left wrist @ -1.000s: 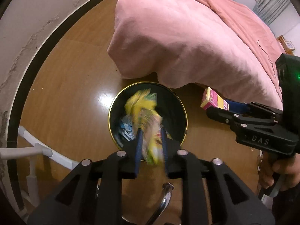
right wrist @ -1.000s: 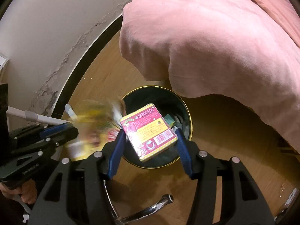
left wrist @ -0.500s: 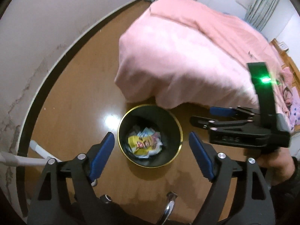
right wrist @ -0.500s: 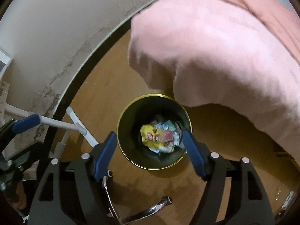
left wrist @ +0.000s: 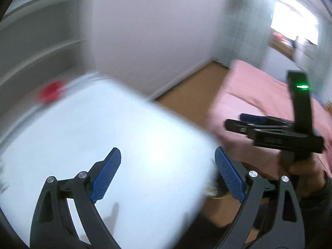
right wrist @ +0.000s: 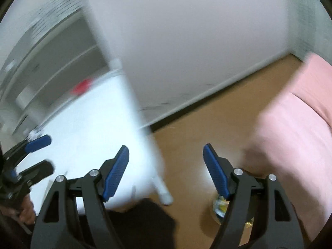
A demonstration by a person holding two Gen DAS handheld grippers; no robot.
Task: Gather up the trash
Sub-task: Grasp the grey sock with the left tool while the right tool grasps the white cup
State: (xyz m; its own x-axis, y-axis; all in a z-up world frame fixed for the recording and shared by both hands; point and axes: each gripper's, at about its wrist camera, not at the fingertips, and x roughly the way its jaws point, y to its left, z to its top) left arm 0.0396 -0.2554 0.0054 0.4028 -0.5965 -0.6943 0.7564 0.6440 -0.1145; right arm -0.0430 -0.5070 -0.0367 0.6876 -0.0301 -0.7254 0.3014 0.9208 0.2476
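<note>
Blur smears both wrist views, yet the main shapes hold. My left gripper [left wrist: 167, 173] stands with its blue pads spread wide and nothing between them; its jaws have just been opening. Under it lies a white table top [left wrist: 87, 137], with a small red thing [left wrist: 51, 89] at its far edge, too smeared to name. My right gripper [right wrist: 166, 171] is also released, pads apart over bare wooden floor [right wrist: 197, 128], and it grasps nothing; its opening has barely changed in the last half second. From the left wrist view I see my right hand [left wrist: 305, 172] wrapped around that tool's handle, a green light [left wrist: 302, 86] glowing on its upright part. From the right wrist view my left hand [right wrist: 26, 209] shows at the lower left edge. The trash bin [right wrist: 217, 207] peeks out low down, just behind the right finger of my right gripper, with yellow wrappers [right wrist: 221, 204] inside; its gold rim is partly hidden. The pink bed cover [right wrist: 294, 128] fills the right side, and a white wall [right wrist: 186, 41] with a dark baseboard runs behind.
</note>
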